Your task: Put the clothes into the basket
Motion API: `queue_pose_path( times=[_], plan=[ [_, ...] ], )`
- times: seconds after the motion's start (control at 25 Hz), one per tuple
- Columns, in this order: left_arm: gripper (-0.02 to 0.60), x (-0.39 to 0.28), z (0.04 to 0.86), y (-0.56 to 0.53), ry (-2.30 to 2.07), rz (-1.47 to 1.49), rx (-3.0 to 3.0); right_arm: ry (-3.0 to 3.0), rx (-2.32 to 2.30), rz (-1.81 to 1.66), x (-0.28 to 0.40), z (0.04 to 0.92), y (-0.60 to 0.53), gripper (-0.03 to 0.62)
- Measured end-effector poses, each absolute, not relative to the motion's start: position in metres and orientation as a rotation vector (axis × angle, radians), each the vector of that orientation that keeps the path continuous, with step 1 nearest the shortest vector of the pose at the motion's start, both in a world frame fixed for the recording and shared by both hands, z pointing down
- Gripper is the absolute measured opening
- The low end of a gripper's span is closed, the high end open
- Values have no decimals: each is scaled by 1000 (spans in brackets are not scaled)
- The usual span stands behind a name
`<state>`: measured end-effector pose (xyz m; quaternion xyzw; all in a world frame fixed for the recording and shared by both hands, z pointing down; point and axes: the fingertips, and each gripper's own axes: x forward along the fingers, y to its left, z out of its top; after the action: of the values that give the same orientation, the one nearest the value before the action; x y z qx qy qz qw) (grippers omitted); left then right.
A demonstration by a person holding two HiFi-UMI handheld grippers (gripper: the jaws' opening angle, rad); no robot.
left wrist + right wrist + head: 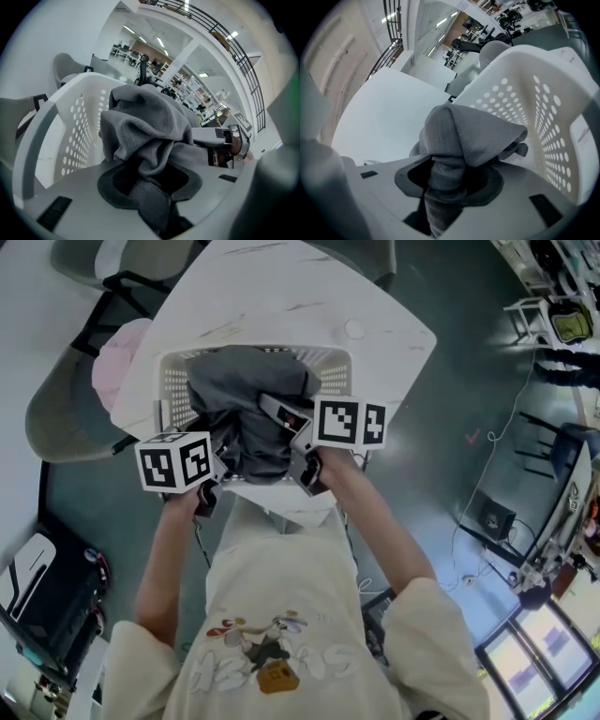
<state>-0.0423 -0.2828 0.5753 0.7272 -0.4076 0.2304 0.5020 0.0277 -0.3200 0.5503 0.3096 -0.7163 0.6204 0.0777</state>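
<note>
Where teal floor (469, 362) spreads, white table (281, 296) bears basket (334, 377).

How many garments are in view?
1 certain: grey garment, in left tongs and right tongs, over the white basket. Pink bundle on chair might be another; others may hide underneath.

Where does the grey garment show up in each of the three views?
Head view: grey garment upper centre, spilling over the basket's near rim.
Left gripper view: grey garment centre, pinched between the jaws; basket at left.
Right gripper view: grey garment centre, pinched between the jaws; basket at right.
Shared landmark: the basket's perforated wall.
</note>
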Motion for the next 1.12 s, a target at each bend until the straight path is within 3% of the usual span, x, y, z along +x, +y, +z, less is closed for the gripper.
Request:
queue_pose_path(
  times=[1.12],
  plan=[
    [126, -46, 666, -301, -956, 768, 1632, -1937, 1105, 1633, 31, 645, -334, 169]
  ],
)
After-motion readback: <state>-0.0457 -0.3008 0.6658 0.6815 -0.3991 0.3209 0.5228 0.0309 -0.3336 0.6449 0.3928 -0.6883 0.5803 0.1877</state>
